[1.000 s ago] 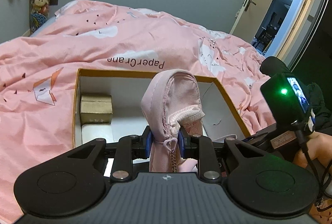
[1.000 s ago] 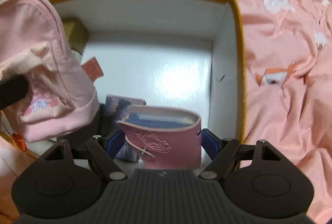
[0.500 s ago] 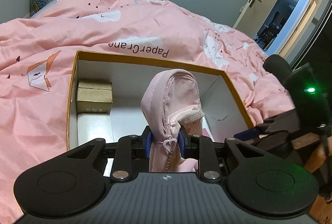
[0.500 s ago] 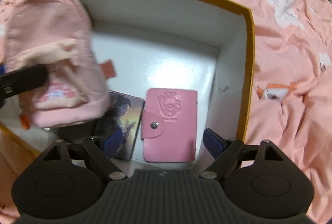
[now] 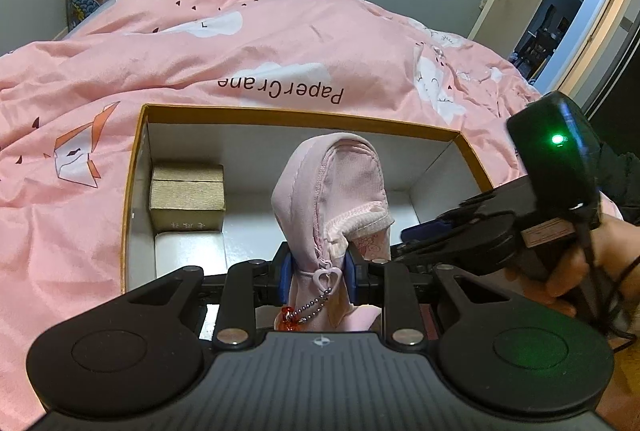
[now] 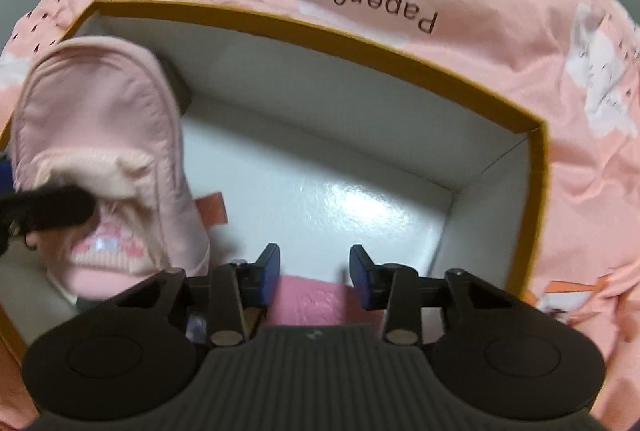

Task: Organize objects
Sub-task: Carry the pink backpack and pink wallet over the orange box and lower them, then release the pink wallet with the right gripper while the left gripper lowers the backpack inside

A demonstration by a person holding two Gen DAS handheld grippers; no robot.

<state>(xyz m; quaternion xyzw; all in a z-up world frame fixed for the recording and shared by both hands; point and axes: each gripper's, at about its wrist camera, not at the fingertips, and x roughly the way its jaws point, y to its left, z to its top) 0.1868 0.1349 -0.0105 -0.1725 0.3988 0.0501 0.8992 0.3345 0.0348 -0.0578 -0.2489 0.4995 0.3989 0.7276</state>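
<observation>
A small pink backpack-shaped pouch (image 5: 328, 199) is held upright above the open, gold-rimmed box (image 5: 296, 118), which sits on a bed under a pink quilt (image 5: 240, 43). The pouch is judged to be light, soft and easily crushed; its fabric folds under pressure, so a grip low on the body near the zipper seam, where the heart-shaped pull and bead chain hang, is likely the firmest hold. The top would probably flop if it were taken there instead. The left hand-held gripper (image 5: 318, 269) is pressed together on exactly that lower part, its blue pads pinching the fabric from both sides, so the pouch rises straight out from between the fingers and tilts over the box interior.

Inside the box, a gold cardboard carton (image 5: 187, 197) stands against the far left wall. A pink snap wallet (image 6: 310, 301) lies flat on the white floor near the front. Directly above it hangs the right hand-held gripper (image 6: 314, 271), whose jaws are closing with nothing pinched between them; the wallet is seen below and behind the fingertips, not pressed by the pads. A hand (image 5: 580, 267) grips that tool at the right edge.
</observation>
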